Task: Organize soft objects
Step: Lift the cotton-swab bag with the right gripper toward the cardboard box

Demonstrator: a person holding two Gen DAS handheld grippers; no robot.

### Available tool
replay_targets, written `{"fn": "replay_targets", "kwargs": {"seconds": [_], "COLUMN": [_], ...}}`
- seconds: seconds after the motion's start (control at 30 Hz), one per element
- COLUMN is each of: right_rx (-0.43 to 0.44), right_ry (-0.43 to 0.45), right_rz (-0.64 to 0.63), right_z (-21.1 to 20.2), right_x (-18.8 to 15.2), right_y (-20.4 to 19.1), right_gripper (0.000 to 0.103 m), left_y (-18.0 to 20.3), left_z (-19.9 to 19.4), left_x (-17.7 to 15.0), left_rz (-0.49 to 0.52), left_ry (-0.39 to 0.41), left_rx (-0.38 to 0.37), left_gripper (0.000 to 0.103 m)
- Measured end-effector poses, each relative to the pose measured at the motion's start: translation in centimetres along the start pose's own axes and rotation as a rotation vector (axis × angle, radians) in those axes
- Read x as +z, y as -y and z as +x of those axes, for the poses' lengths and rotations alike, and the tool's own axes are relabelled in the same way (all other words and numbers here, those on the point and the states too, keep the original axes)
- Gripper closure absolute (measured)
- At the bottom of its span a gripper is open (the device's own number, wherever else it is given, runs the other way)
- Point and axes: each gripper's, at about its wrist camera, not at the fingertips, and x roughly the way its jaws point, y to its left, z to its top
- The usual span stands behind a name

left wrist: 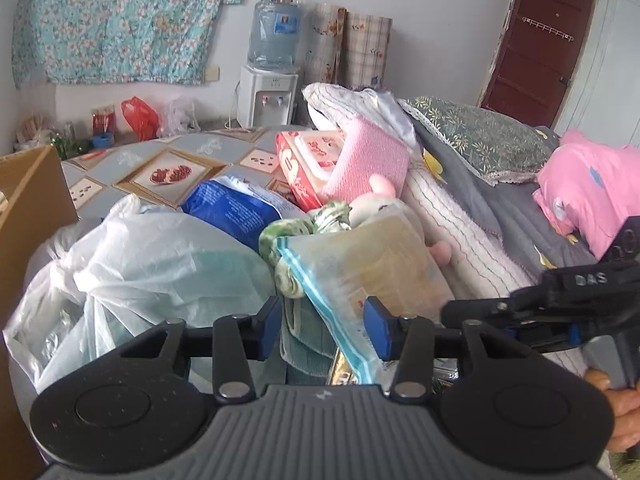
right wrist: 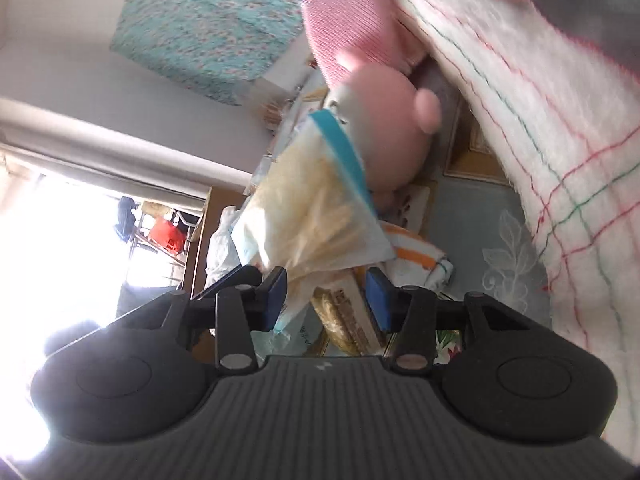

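Note:
A clear zip bag with a blue seal strip and yellowish contents (left wrist: 372,272) lies on the cluttered table, among a pink plush toy (left wrist: 382,188), a green patterned cloth (left wrist: 304,228) and a pink towel (left wrist: 368,160). My left gripper (left wrist: 325,326) is open, its jaws on either side of the bag's lower corner. My right gripper (right wrist: 328,300) is open too, turned on its side, with the same bag (right wrist: 316,216) between its jaws and the plush toy (right wrist: 388,120) beyond. The right gripper also shows at the right of the left wrist view (left wrist: 520,312).
White plastic bags (left wrist: 132,280) fill the left. A blue packet (left wrist: 236,208) and a red-white box (left wrist: 308,164) lie behind. Folded quilts and a pillow (left wrist: 480,148) are piled right. A checked white blanket (right wrist: 540,120) hangs close on the right. A cardboard box (left wrist: 28,188) stands left.

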Motion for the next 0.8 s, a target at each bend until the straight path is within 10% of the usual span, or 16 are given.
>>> {"fn": "replay_targets", "kwargs": {"seconds": [0.5, 0.8], "right_rx": [0.06, 0.109], "right_ry": [0.049, 0.063], "right_rz": [0.109, 0.087], "right_z": [1.8, 1.9], "right_x": [2.0, 2.4], "right_y": [1.4, 1.2], "right_gripper": [0.064, 0.065], "left_y": [1.1, 1.3], "left_z": [-2.5, 1.1], "left_x": [1.9, 2.0], "left_rz": [0.109, 0.114], "left_ry": [0.159, -0.003], "left_rx": [0.034, -0.054], "left_gripper": [0.045, 0.048]}}
